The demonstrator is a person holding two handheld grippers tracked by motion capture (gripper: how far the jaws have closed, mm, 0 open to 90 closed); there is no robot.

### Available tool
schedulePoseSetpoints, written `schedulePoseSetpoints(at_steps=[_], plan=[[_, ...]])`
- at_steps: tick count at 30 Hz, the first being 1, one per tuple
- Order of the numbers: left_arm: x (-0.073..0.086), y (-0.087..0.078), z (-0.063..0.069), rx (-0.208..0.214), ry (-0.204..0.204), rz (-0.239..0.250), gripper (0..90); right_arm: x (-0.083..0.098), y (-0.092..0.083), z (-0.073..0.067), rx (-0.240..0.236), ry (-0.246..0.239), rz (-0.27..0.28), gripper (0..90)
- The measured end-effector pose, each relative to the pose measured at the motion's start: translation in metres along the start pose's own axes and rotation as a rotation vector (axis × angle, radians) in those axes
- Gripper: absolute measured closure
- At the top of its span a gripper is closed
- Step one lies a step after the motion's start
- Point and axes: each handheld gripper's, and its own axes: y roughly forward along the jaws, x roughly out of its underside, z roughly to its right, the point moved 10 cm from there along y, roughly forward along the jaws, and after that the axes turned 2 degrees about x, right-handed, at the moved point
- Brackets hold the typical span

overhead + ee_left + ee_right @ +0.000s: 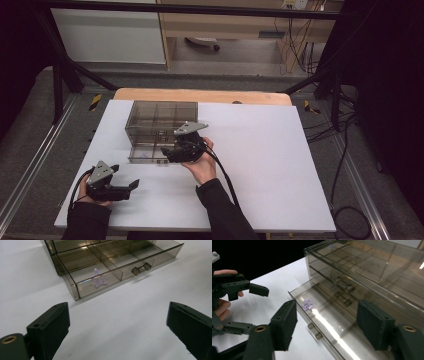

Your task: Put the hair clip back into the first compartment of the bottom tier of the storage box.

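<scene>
While resting low at the table's near-left corner, left gripper jaws spread wide, nothing between; right gripper level at the drawer box, palm up. Along left jaws: purple star in the pulled-out bottom drawer's corner compartment. Along right jaws: parted, empty, above that drawer.

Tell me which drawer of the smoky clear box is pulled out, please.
The bottom drawer is pulled out of the box. It sticks forward with a small purple star in its front corner compartment, while the drawers above it sit flush in the box.
</scene>
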Motion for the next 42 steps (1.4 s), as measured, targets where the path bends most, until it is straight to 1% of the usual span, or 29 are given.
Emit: schedulePoseSetpoints(at_steps=[2,4,9,10,11,12,13,14,17,18,20,22,24,28,30,33,35,36,37,39,40,41,42], plan=[[0.0,0.0,0.0,0.0,0.0,0.0,4.8,0.003,-0.007,0.006,0.014,0.009,0.001,27.3],[0.0,0.0,0.0,-0.001,0.001,-0.001,4.8,0.005,-0.014,0.01,0.019,0.021,-0.004,25.6],[0.0,0.0,0.0,0.0,0.002,-0.003,4.8,0.01,-0.031,0.022,0.039,0.028,0.013,19.0],[0.0,0.0,0.0,0.0,0.002,-0.003,4.8,0.01,-0.031,0.022,0.039,0.028,0.013,19.0],[0.0,0.001,0.0,0.001,0.002,-0.003,4.8,0.014,-0.037,0.028,0.055,0.034,0.009,17.0],[0.0,0.001,0.0,0.0,0.001,-0.003,4.8,0.016,-0.04,0.031,0.063,0.038,0.007,15.8],[0.0,0.001,0.0,0.0,0.001,-0.003,4.8,0.016,-0.04,0.031,0.063,0.038,0.007,15.8],[0.0,0.001,0.001,0.001,0.001,-0.003,4.8,0.02,-0.046,0.037,0.08,0.044,0.004,11.9],[0.0,0.001,0.001,0.001,0.002,-0.004,4.8,0.026,-0.053,0.046,0.112,0.042,0.001,7.9],[0.0,0.001,0.001,0.001,0.001,-0.002,4.8,0.028,-0.056,0.049,0.115,0.042,0.001,7.1],[0.0,0.001,0.001,0.001,0.002,-0.002,4.8,0.029,-0.058,0.051,0.118,0.043,0.003,6.7],[0.0,0.001,0.001,0.001,0.002,-0.005,4.8,0.036,-0.066,0.059,0.13,0.058,0.004,4.8],[0.0,0.001,0.001,0.001,0.002,-0.005,4.8,0.041,-0.071,0.064,0.141,0.065,-0.008,4.2],[0.0,0.001,0.0,0.0,0.002,-0.005,4.8,0.051,-0.081,0.072,0.158,0.069,-0.005,4.0],[0.0,0.001,0.001,0.0,0.003,-0.006,4.8,0.056,-0.086,0.076,0.164,0.08,-0.005,3.5],[0.0,0.001,0.001,-0.001,0.003,-0.003,4.8,0.063,-0.093,0.082,0.177,0.081,-0.026,2.7],[0.0,0.001,0.001,-0.001,0.003,-0.003,4.8,0.064,-0.095,0.084,0.177,0.073,-0.022,2.9],[0.0,0.001,0.001,-0.001,0.002,-0.003,4.8,0.068,-0.101,0.087,0.182,0.073,-0.011,3.0],[0.0,0.001,0.0,-0.001,0.003,-0.005,4.8,0.07,-0.102,0.089,0.18,0.073,-0.013,3.0],[0.0,0.001,0.001,-0.001,0.003,-0.005,4.8,0.076,-0.107,0.093,0.178,0.079,-0.009,2.9],[0.0,0.001,0.001,-0.001,0.003,-0.005,4.8,0.08,-0.109,0.095,0.174,0.088,-0.018,2.0],[0.0,0.001,0.001,0.0,0.003,-0.005,4.8,0.083,-0.111,0.097,0.169,0.087,-0.024,1.7],[0.0,0.001,0.001,-0.001,0.003,-0.005,4.8,0.085,-0.114,0.098,0.167,0.089,-0.016,2.2]])
